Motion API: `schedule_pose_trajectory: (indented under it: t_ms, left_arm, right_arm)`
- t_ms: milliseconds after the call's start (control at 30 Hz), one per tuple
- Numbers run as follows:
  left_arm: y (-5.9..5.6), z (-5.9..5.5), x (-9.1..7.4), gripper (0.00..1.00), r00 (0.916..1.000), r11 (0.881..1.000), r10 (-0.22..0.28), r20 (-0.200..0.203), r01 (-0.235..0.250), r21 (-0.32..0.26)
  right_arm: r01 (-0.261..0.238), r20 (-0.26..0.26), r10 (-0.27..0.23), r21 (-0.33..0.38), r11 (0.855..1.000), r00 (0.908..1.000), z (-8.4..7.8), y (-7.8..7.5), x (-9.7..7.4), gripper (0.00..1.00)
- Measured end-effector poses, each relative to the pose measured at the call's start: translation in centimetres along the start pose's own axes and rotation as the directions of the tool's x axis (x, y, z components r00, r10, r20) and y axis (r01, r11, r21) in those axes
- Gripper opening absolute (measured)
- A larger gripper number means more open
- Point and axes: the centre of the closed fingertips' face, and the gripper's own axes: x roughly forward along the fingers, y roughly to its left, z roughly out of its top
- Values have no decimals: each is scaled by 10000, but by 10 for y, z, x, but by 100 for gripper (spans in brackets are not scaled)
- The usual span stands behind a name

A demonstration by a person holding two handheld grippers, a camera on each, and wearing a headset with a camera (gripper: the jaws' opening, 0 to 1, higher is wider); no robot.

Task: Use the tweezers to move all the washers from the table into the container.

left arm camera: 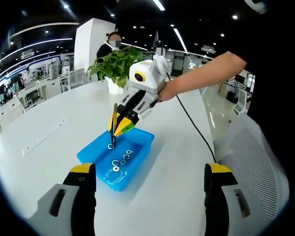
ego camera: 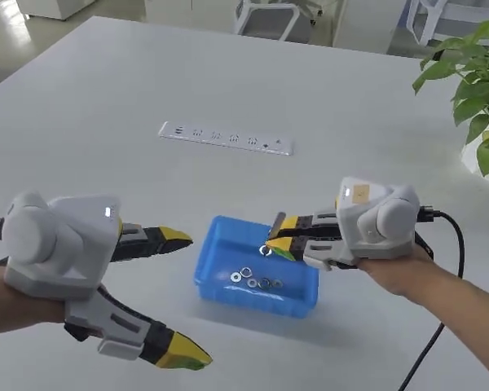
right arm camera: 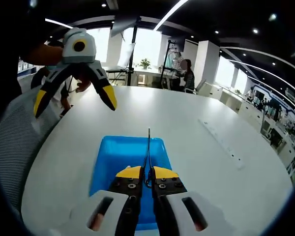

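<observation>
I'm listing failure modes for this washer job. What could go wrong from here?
1. The washer seems pinched only at the thin tip of the tweezers above the blue container; it could slip or bounce out on release.
2. The right gripper grips the slim tweezers, which may twist.
3. The open left gripper hovers beside the container and could nudge it.

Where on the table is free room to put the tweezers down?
Bare table between power strip and container, and the wide stretch beyond the strip. Crowded over the container, where the right gripper holds tweezers.
</observation>
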Motion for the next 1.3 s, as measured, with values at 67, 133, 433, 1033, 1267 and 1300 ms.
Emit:
schedule_pose_trajectory:
  t_ms: [67,133,433,1033,1267,1300]
  left_arm:
    - [2,1,2,96,10000,10000,-11,-26,12,40]
    - [5,2,4,95,10000,10000,-29,-73,30,92]
    - [17,14,14,94,9998,9990,-163,-90,166,415]
    - [43,40,44,59,9982,9869,-563,-209,588,1503]
    - [48,42,59,43,9960,9767,-758,-465,836,1978]
    - [50,43,60,41,9959,9757,-756,-491,840,2026]
  right_arm:
    - [-45,-42,45,31,10000,10000,-3,1,2,7]
    - [-162,-169,163,42,9999,9997,-6,4,4,7]
    - [-439,-404,445,145,9989,9982,-17,12,9,7]
    - [-466,-440,477,266,9986,9979,-16,11,11,8]
    - [-548,-473,555,154,9984,9973,-16,12,11,8]
    - [-562,-484,567,120,9983,9972,-15,12,11,8]
